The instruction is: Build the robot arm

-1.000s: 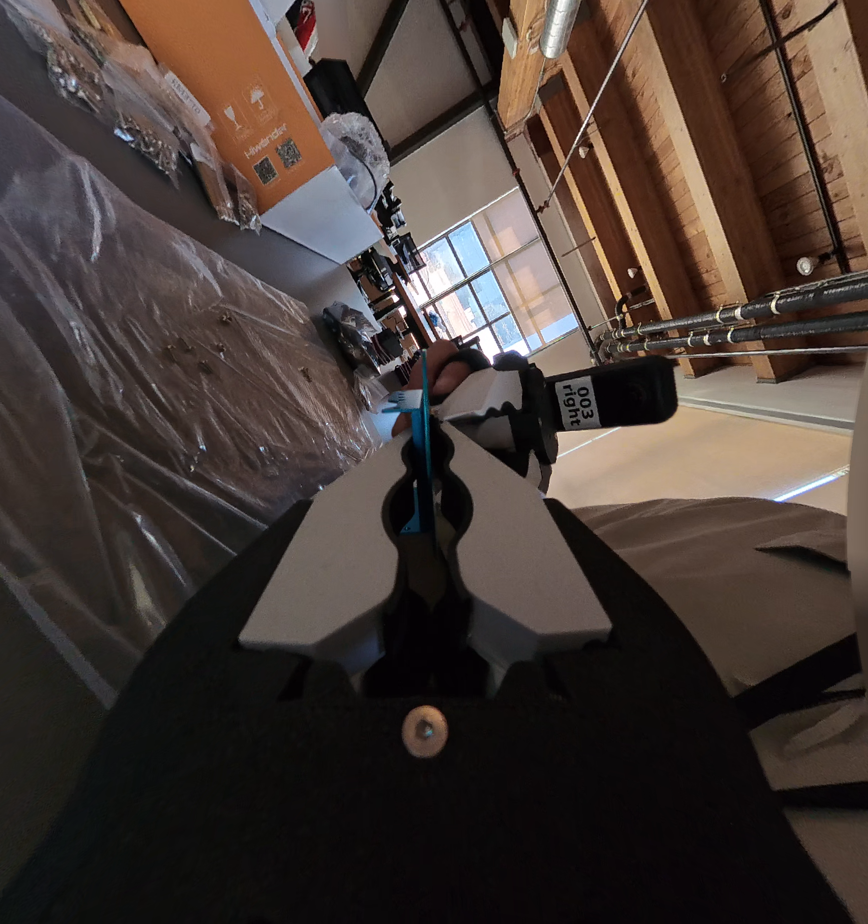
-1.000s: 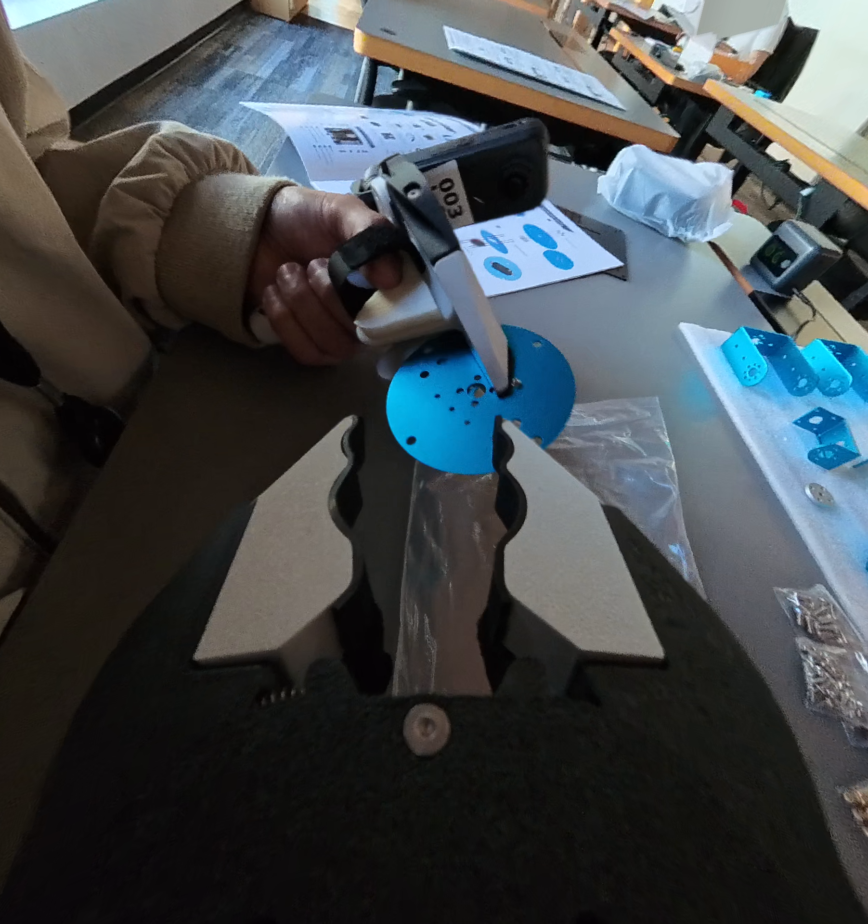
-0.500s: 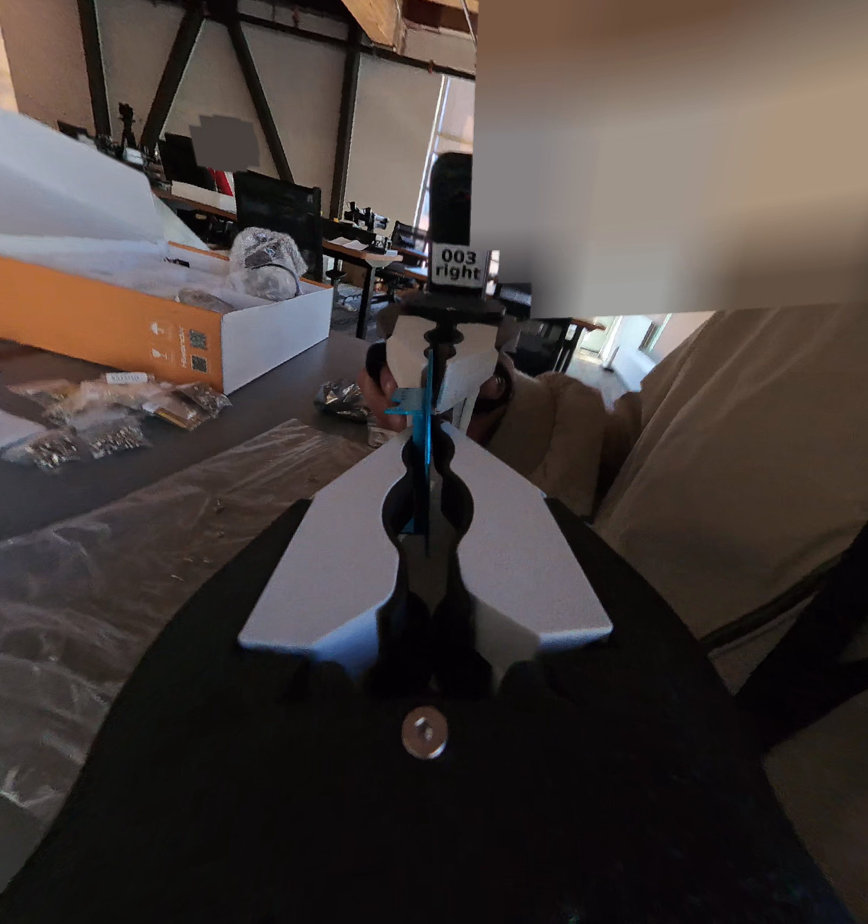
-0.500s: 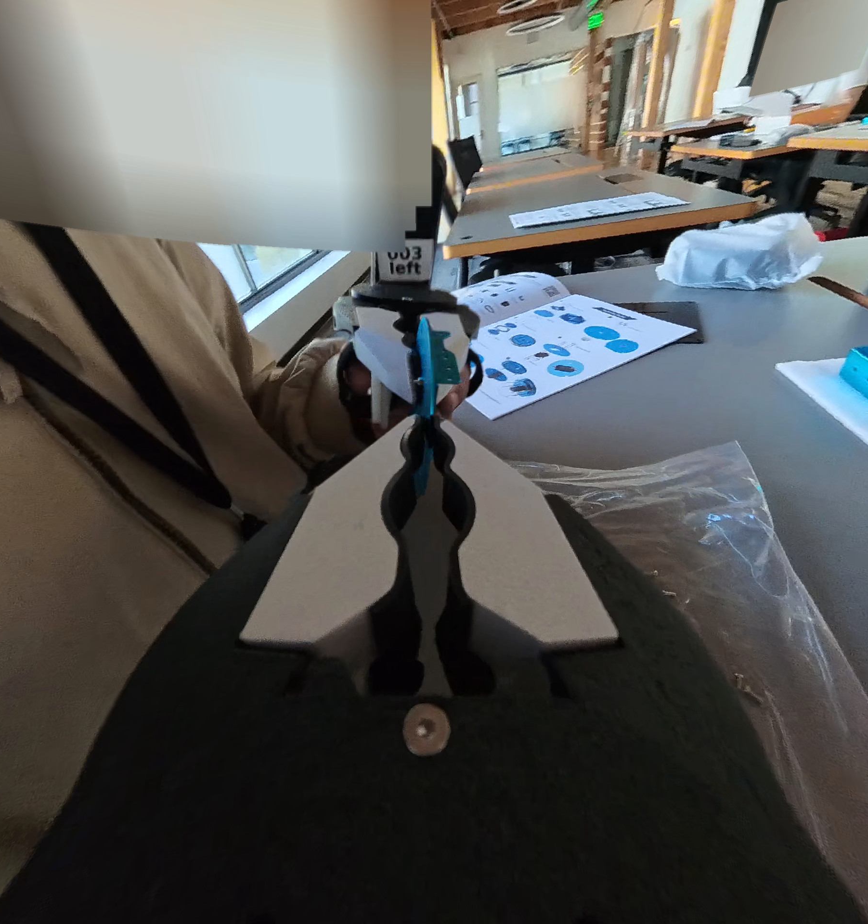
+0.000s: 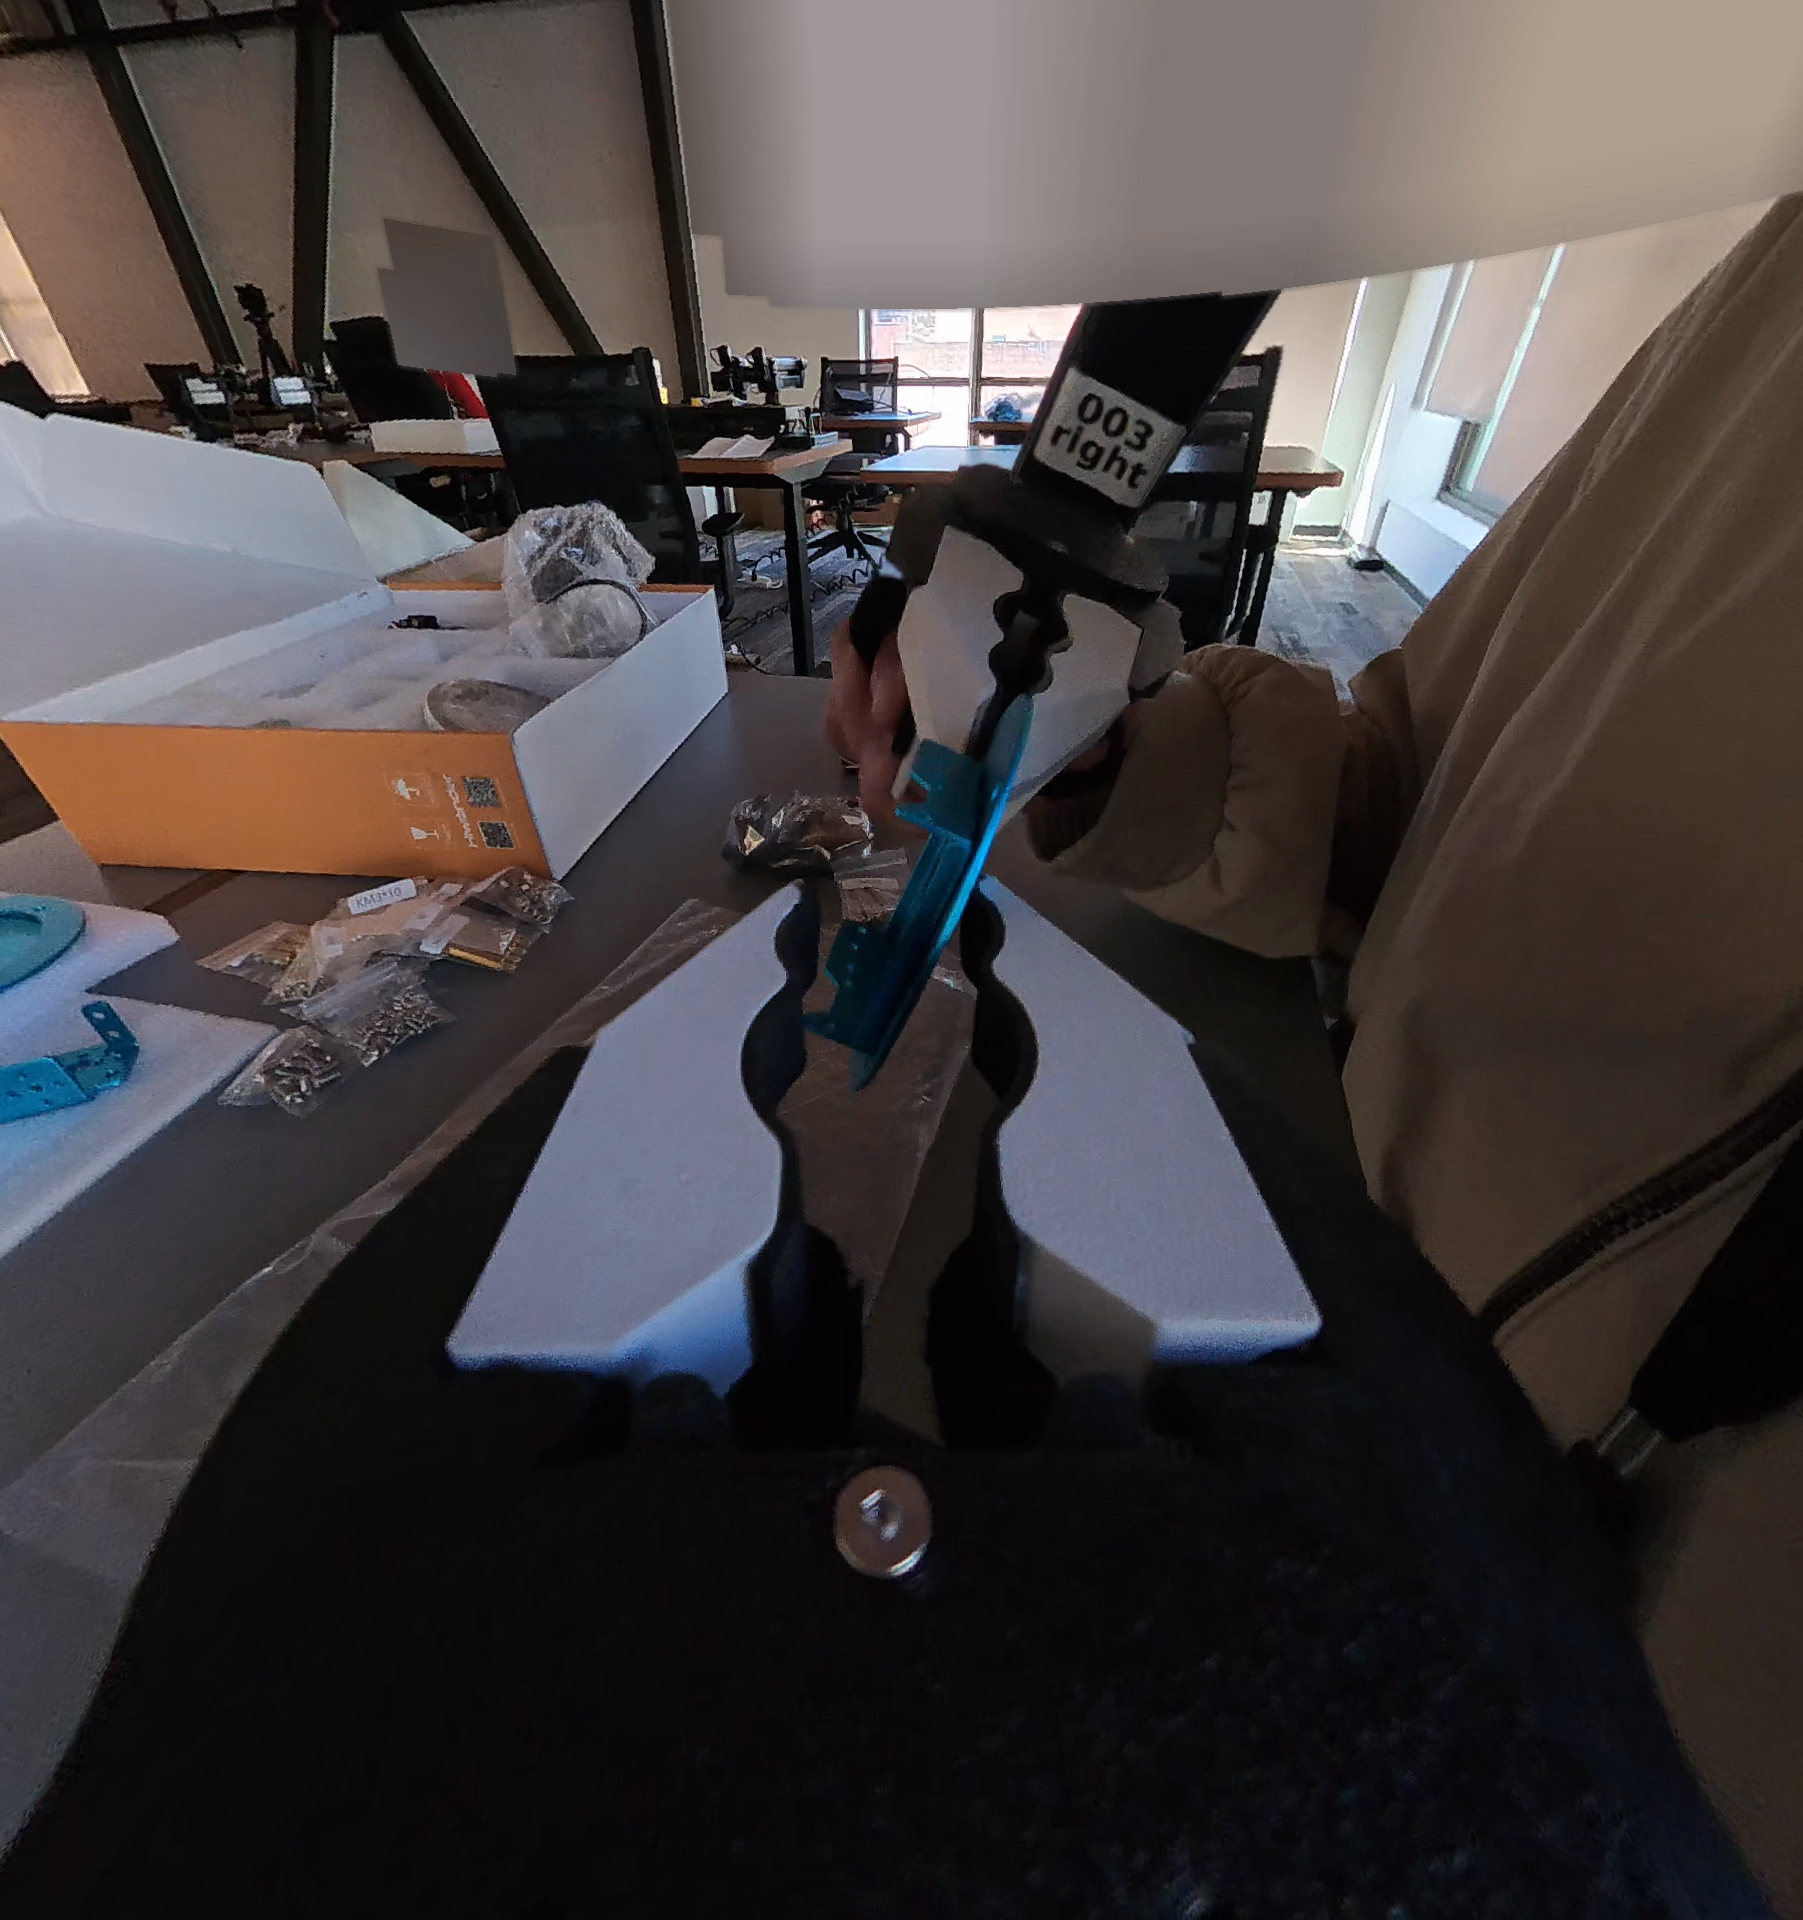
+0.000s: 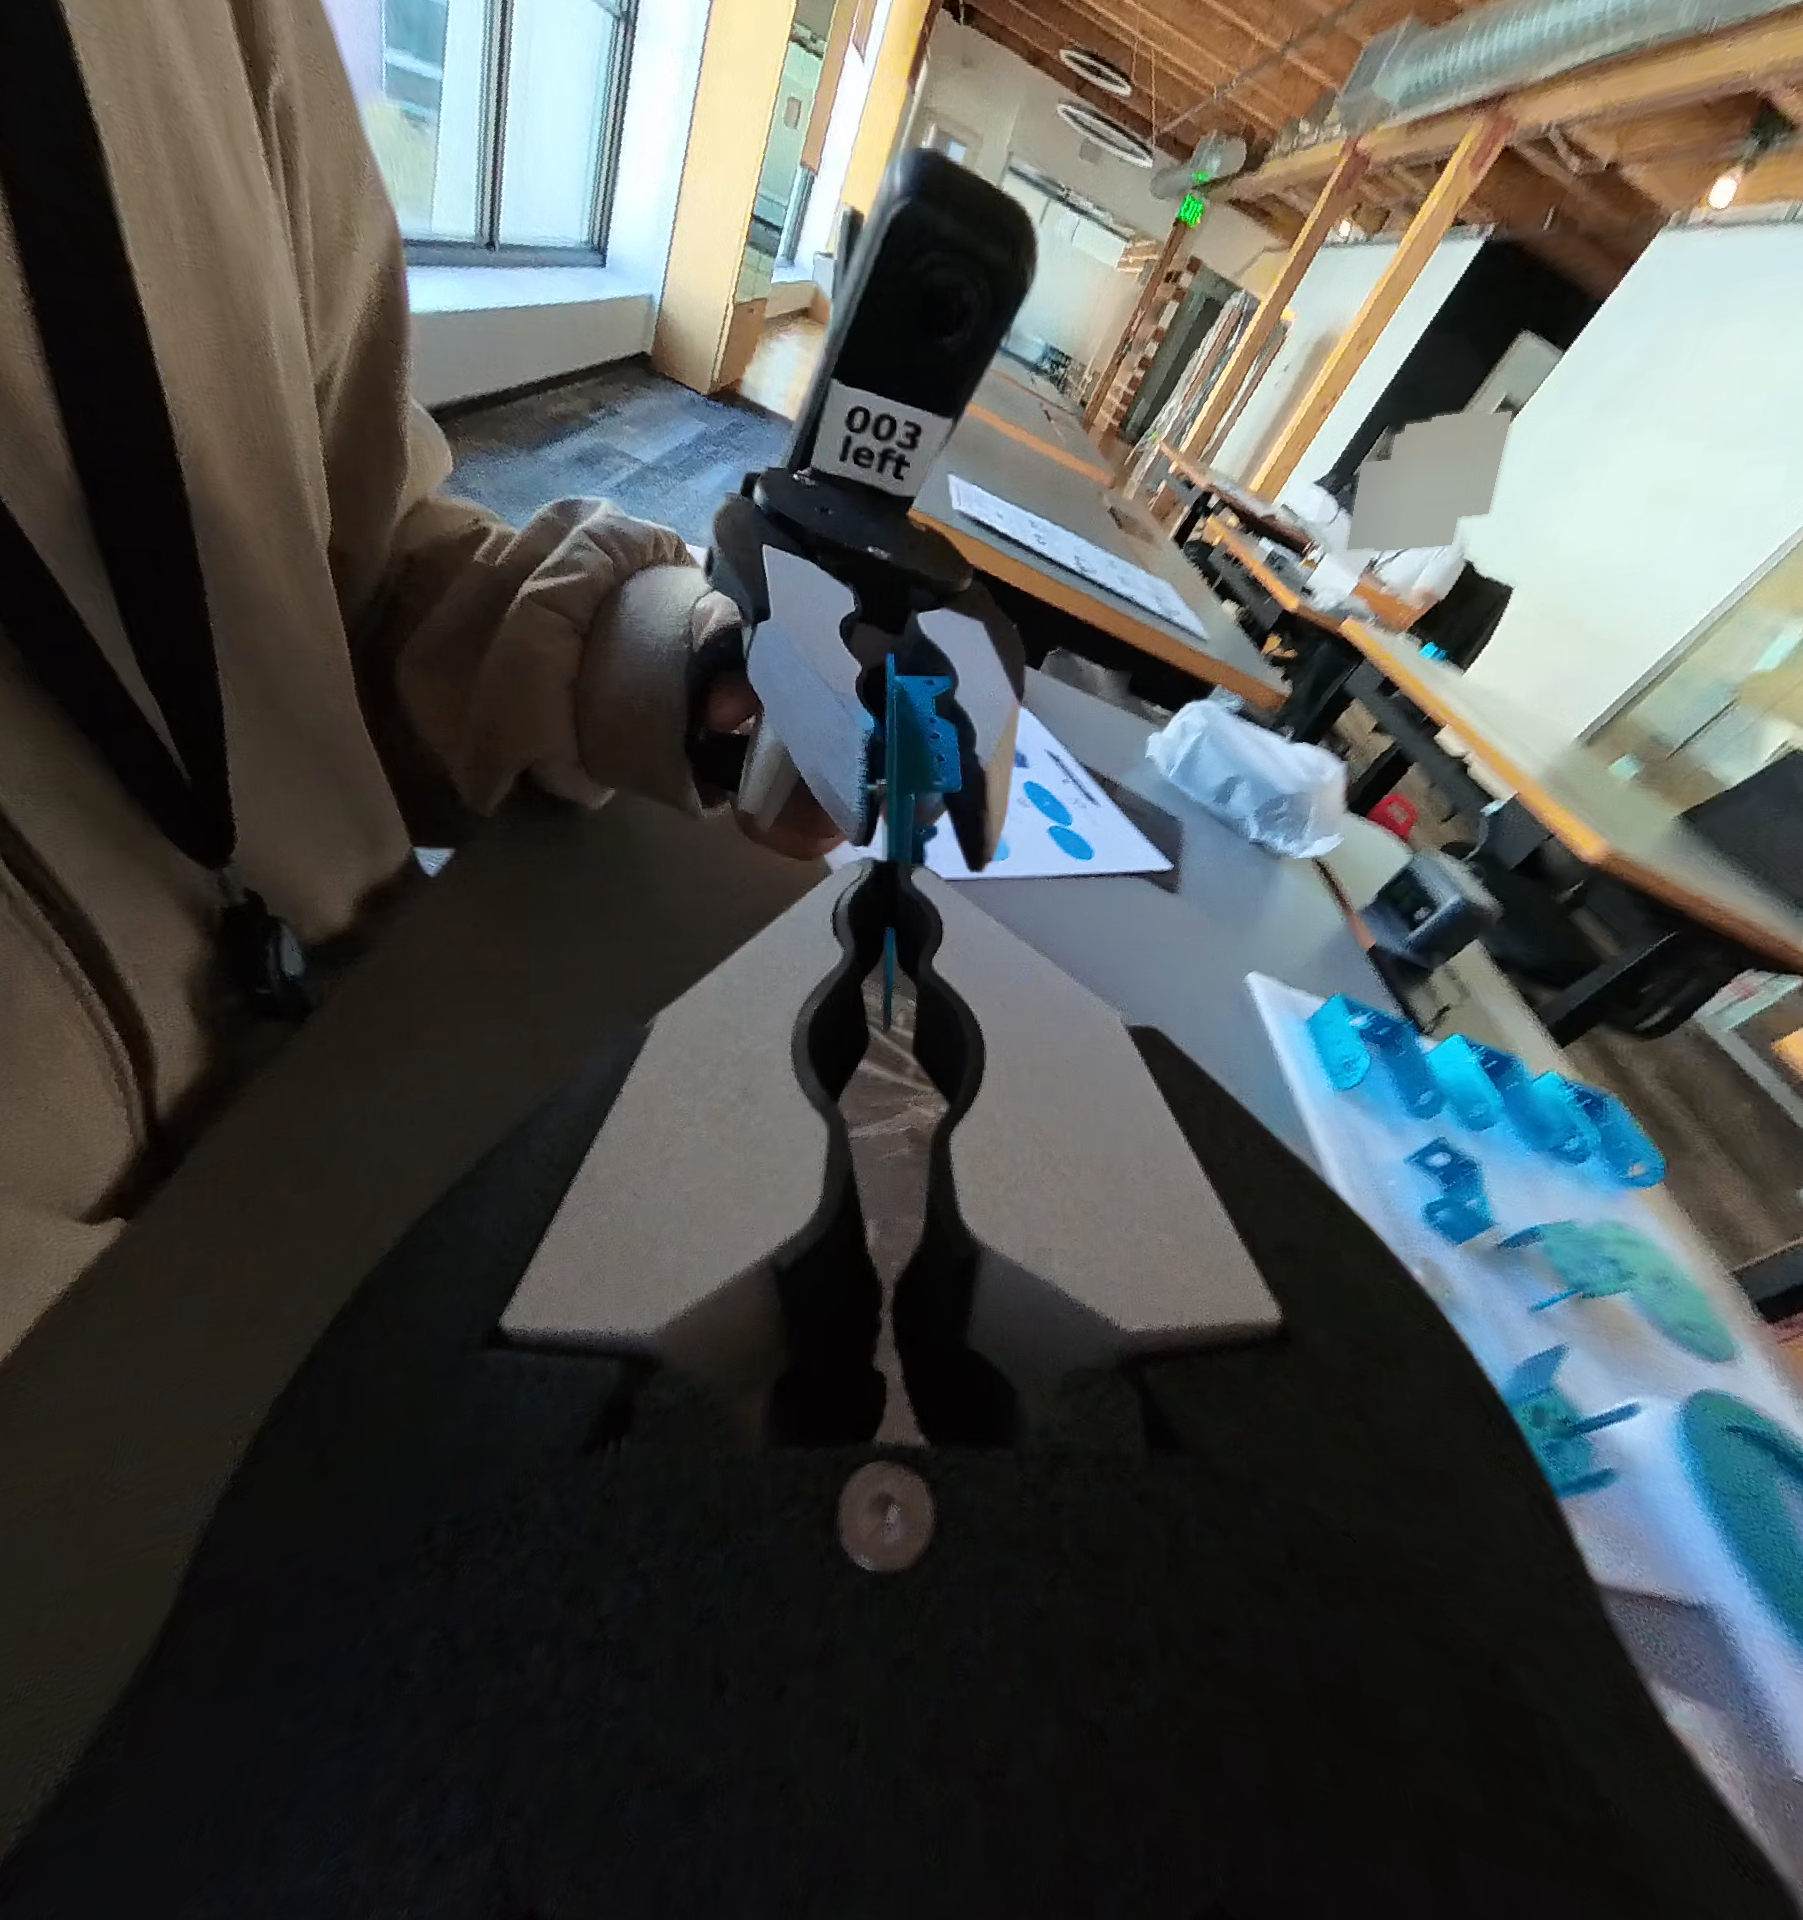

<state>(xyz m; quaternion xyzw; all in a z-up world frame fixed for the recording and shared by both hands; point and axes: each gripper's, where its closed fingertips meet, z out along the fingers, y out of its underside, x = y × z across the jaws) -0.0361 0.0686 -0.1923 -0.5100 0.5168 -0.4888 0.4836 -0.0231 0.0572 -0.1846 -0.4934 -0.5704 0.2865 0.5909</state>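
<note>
Left wrist view: the left claw (image 5: pixel 892 914) stands released, its fingers apart around the blue disc (image 5: pixel 938 904), which slants toward 1 o'clock into the right claw (image 5: pixel 1016 717).

Right wrist view: the right claw (image 6: pixel 889 894) is clenched on the edge-on blue disc (image 6: pixel 892 831) at 12 o'clock, above the grey worktop (image 6: pixel 1136 935).

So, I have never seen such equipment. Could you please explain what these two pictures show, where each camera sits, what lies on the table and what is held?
No robot here: a person holds a two-finger tool in each hand, each with a camera looking along its fingers. One picture comes from the left hand-held gripper, whose fingers stand apart; the other from the right hand-held gripper, shut on a thin blue metal plate. The plate reaches between the left fingers, apparently ungripped. On the grey table lie an open orange-and-white cardboard box, small clear bags of screws, a printed leaflet and blue metal brackets on a white foam sheet.
</note>
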